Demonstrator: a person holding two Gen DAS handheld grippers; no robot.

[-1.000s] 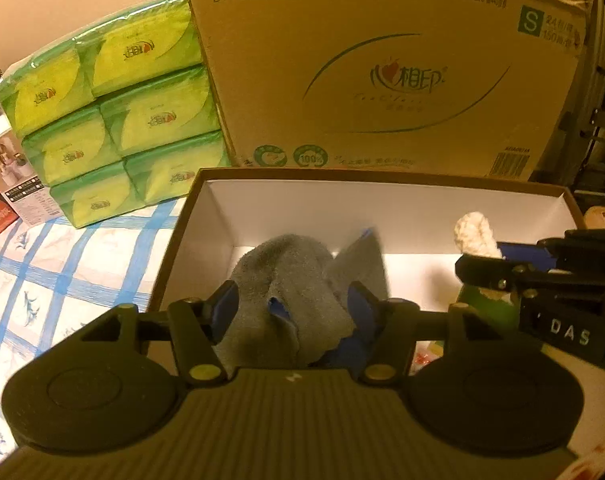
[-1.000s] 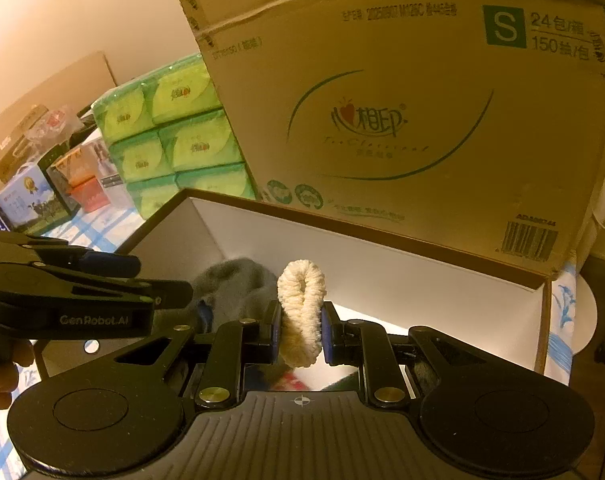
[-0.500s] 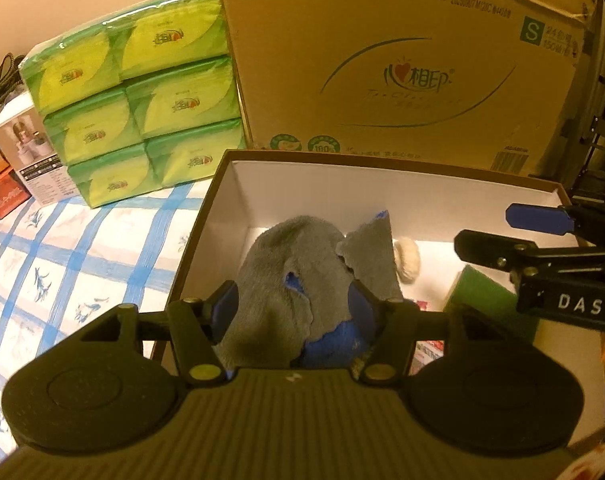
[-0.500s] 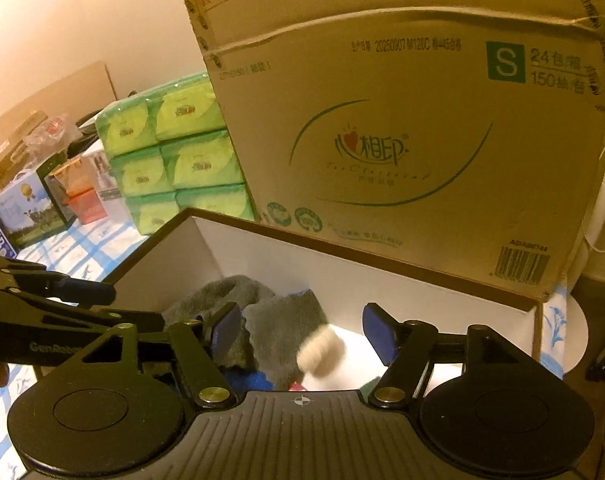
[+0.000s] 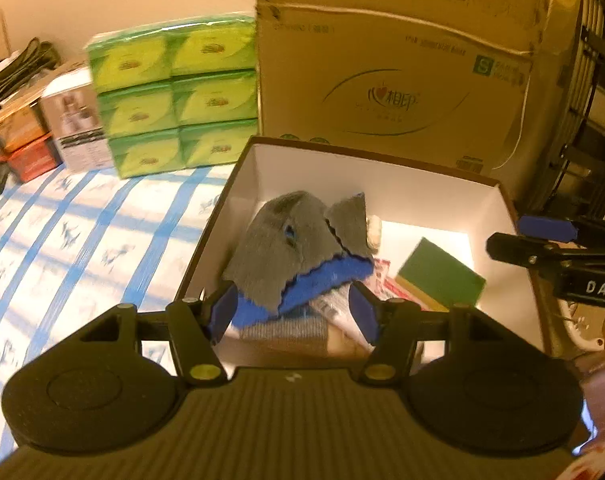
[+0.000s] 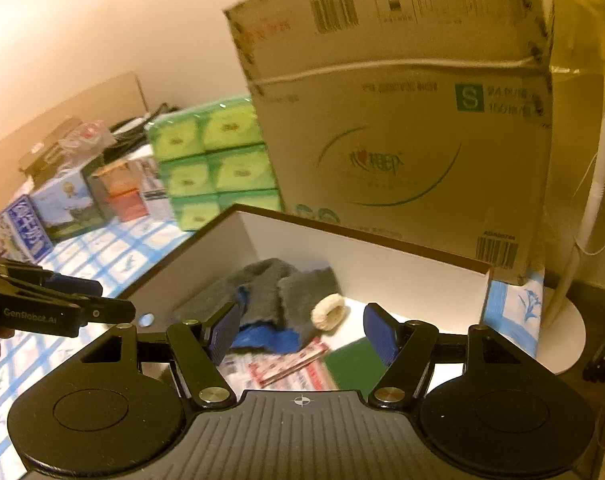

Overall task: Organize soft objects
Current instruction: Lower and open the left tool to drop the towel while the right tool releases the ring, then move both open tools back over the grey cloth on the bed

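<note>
Box [image 6: 382, 258] with grey cloth [image 5: 302, 240], cream ring [image 6: 328, 312] and green sponge [image 5: 442, 272] inside, your left gripper [image 5: 294, 312] and right gripper [image 6: 302, 334] gaped empty above it.

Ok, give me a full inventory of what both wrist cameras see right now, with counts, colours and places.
open white-lined box: one, brown rim, on cloth
grey and blue cloth: one, in box, left
cream fluffy ring: one, in box, beside cloth
green sponge: one, in box, right
printed packets: red-white, box floor
tissue packs: six, green, behind left
large cardboard carton: one, tan, behind box
blue-checked tablecloth: one
left gripper: open
right gripper: open
</note>
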